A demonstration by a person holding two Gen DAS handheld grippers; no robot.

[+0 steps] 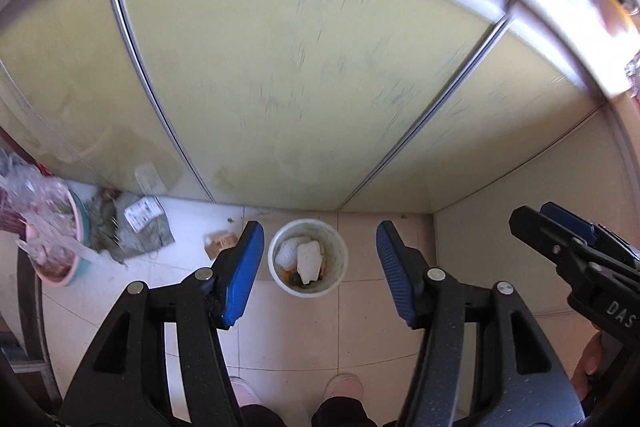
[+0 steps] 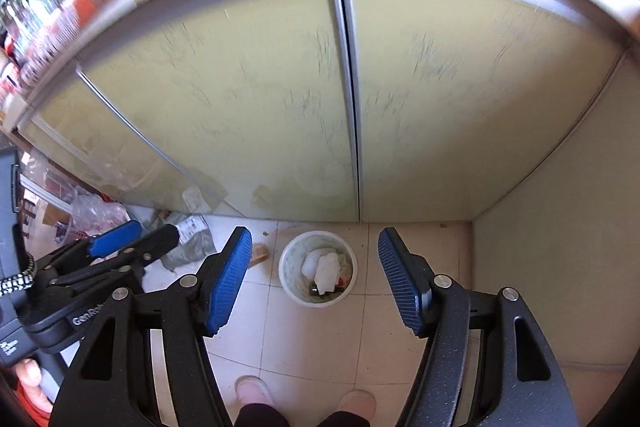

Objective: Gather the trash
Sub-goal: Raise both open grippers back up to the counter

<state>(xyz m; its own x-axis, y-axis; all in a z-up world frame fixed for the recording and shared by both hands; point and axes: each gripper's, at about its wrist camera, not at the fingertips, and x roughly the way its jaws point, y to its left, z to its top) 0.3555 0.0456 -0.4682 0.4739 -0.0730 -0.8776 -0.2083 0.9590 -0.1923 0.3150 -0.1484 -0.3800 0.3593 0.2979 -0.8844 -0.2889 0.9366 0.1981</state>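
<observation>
- The left tongs (image 1: 320,267) point steeply down at the floor, jaws parted about halfway with nothing between the blue ribbed pads; the white waste bin (image 1: 307,257) shows far below in the gap.
- The right tongs (image 2: 316,267) take the same downward pose, jaws likewise about half open and empty, framing the same waste bin (image 2: 317,268).
- Each tool shows at the edge of the other's view, side by side.
- The bin stands on pale floor tiles (image 2: 320,339) near the foot of the yellow-green sliding cabinet doors (image 1: 280,67), which have metal frames and scratched faces.
- Open tile lies between the bin and the person's 2 pink slippers (image 2: 253,389).
- Inside the bin: crumpled white paper (image 1: 309,261) and small dark and orange scraps.
- Left of it on the floor lie a grey mailing bag (image 1: 136,227), a small brown cardboard piece (image 1: 220,242) and a pink basin (image 1: 60,251) of clear plastic wrap.
</observation>
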